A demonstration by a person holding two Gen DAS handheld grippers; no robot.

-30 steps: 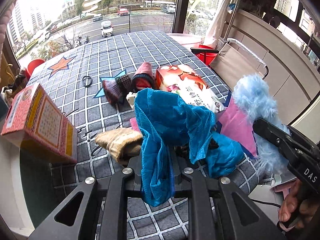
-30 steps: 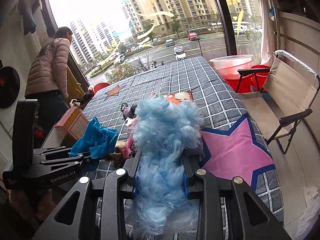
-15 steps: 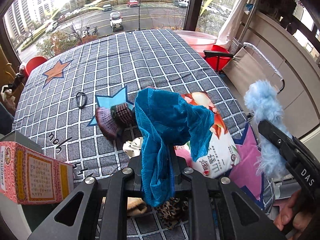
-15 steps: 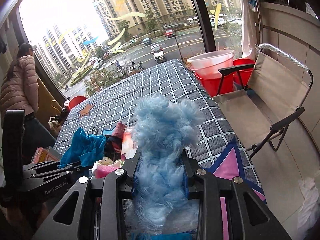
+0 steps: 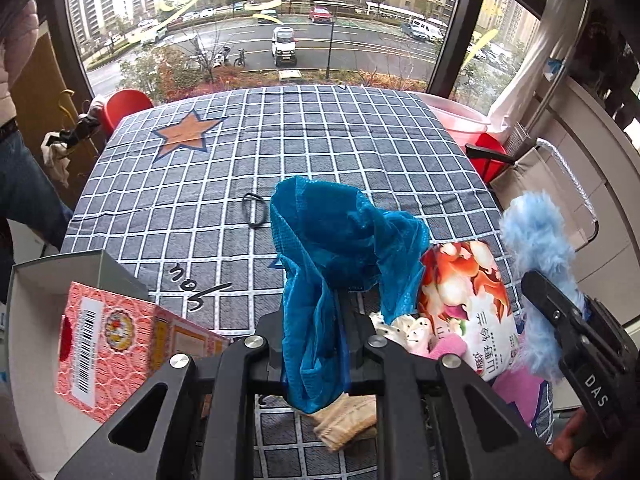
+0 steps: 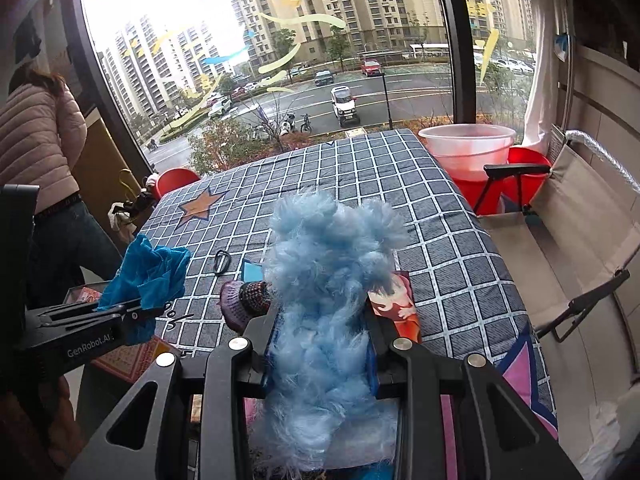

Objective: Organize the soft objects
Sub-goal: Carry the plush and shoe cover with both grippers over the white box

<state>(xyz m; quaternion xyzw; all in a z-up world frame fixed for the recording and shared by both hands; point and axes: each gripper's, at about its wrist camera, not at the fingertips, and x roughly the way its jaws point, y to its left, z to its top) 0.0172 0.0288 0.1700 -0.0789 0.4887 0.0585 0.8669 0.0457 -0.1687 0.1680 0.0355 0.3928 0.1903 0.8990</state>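
**Both grippers hold soft items above the checked table**

Left wrist view: left gripper [image 5: 314, 344] clamped on blue mesh cloth [image 5: 340, 248], lifted over checked table [image 5: 280, 152]. Snack bag [image 5: 468, 304] just right of the cloth, black hair tie [image 5: 254, 209] just left of it, pink box [image 5: 116, 344] further left.

Right wrist view: right gripper [image 6: 320, 344] clamped on fluffy light-blue item [image 6: 328, 264], raised above the table. Knitted purple piece [image 6: 244, 300] just left of it.

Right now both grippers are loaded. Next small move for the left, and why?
Probably swing the left gripper left over the open pink box and release. It is shut on the blue mesh cloth, held above the checked cover, and that box is the only container nearby.
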